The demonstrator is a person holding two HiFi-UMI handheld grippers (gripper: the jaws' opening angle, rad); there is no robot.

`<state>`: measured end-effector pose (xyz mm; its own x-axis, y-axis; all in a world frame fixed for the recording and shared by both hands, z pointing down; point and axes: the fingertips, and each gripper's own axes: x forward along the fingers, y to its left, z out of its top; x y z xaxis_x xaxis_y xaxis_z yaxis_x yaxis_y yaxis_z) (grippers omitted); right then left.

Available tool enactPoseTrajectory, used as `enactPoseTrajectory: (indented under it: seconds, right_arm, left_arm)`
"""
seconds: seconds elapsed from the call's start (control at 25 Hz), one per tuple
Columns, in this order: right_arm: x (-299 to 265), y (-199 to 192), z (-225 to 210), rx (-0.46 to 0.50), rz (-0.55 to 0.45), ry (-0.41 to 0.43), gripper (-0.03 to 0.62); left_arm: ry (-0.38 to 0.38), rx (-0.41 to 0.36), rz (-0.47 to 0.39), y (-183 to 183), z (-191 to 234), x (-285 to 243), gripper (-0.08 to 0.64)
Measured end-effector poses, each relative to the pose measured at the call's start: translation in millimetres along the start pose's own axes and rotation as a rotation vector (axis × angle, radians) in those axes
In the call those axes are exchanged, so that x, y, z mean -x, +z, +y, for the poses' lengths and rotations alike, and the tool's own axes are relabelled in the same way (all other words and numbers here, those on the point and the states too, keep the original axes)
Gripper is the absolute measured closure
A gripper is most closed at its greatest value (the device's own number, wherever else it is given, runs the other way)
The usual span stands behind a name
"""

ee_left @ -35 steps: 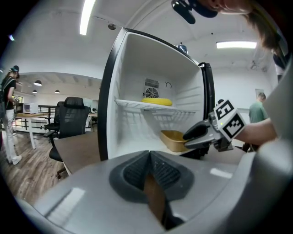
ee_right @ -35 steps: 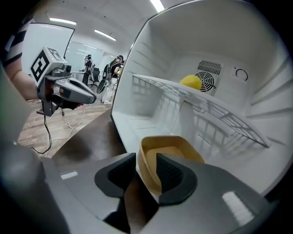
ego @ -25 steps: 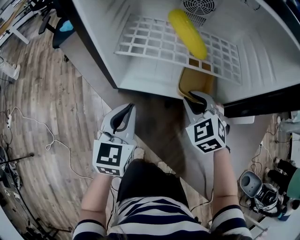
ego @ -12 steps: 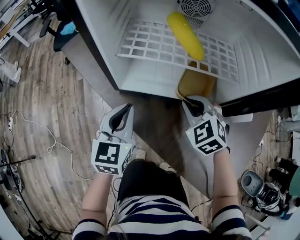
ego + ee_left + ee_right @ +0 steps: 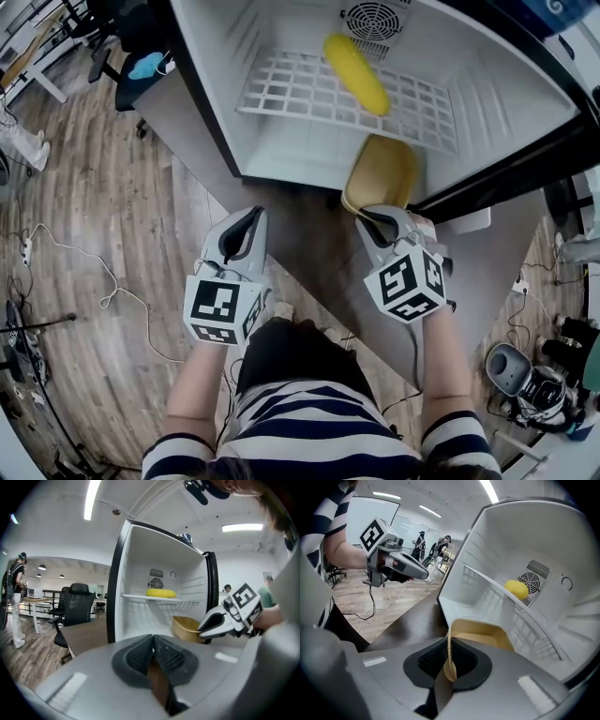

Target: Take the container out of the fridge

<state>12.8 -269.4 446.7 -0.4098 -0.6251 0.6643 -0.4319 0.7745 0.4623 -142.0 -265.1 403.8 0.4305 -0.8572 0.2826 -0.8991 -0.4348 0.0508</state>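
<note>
A tan, open-topped container (image 5: 382, 171) sits tilted at the front edge of the open white fridge (image 5: 281, 159), below its wire shelf (image 5: 309, 89). My right gripper (image 5: 373, 214) is shut on the container's near rim; in the right gripper view the thin rim (image 5: 449, 660) is pinched between the dark pads, with the container's body (image 5: 485, 637) ahead. A yellow oblong item (image 5: 356, 73) lies on the shelf. My left gripper (image 5: 253, 217) hangs to the left of the fridge opening, shut with nothing in it (image 5: 153, 649). The left gripper view shows the container (image 5: 183, 626) held by the right gripper (image 5: 206, 631).
A dark brown tabletop (image 5: 309, 244) lies under the fridge front. The fridge's black door frame (image 5: 497, 173) runs to the right. An office chair (image 5: 141, 70) stands at the far left, and cables (image 5: 103, 291) trail over the wood floor.
The right gripper has shut on the container's rim and drawn back toward me. The container has slid out from under the shelf to the fridge's front edge. The left gripper has stayed put.
</note>
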Motion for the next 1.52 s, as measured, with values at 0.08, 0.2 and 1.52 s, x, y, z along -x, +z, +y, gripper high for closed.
enactPoseTrajectory:
  seconds: [0.08, 0.2, 1.52]
  right_arm:
    - [10, 3, 6, 0.004, -0.015, -0.005, 0.572]
    - [23, 4, 15, 0.013, -0.025, -0.010, 0.572]
    - [120, -21, 98, -0.076, -0.088, 0.047, 0.574]
  left_arm:
    - [0.006, 0.000, -0.002, 3, -4, 8, 0.560]
    - [0.016, 0.001, -0.010, 7, -9, 20, 0.560]
    - [0.074, -0.020, -0.008, -6, -67, 105, 0.560]
